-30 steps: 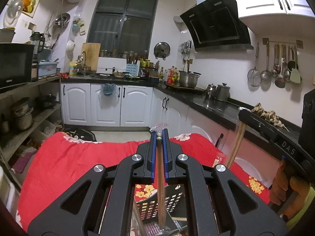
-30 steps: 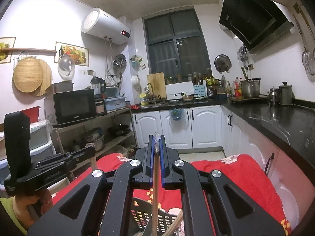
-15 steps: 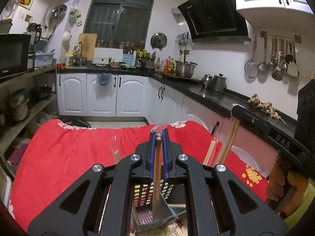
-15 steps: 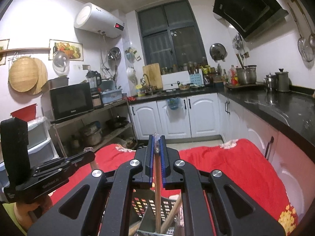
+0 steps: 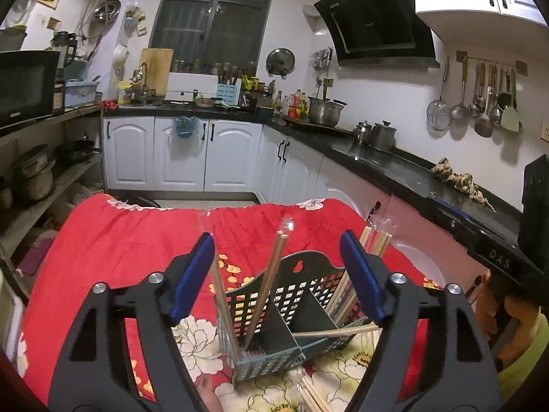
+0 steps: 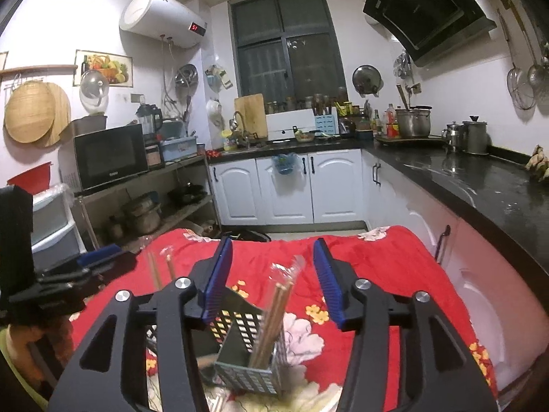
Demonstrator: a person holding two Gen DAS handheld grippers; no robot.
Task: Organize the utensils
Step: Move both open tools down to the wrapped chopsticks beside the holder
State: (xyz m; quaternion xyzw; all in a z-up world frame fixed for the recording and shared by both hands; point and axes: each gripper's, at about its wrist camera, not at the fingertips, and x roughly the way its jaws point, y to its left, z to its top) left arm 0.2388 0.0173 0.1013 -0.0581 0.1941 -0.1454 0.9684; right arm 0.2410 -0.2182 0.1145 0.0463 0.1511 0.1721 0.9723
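A dark perforated utensil basket [image 5: 308, 288] with a middle divider stands on the red flowered cloth [image 5: 120, 240]. My left gripper [image 5: 277, 235] hovers just behind it, jaws opening wide. A wooden chopstick pair [image 5: 271, 274] leans free in the left compartment, between the pads but untouched. More chopsticks [image 5: 343, 295] fill the right compartment, and one lies across the rim. In the right wrist view my right gripper [image 6: 272, 240] is also opening. A sleeved chopstick pair [image 6: 274, 309] stands loose between its pads in the basket [image 6: 247, 374].
Loose chopsticks [image 5: 315, 395] lie on the cloth in front of the basket. A black kitchen counter [image 5: 394, 171] runs along the right, with open shelves [image 5: 51, 189] on the left. A person's hand [image 5: 494, 309] holds the other tool close at the right edge.
Both grippers were shut on chopsticks and have sunk toward the basket. Their jaws have now spread, and the chopsticks stand released in the basket.
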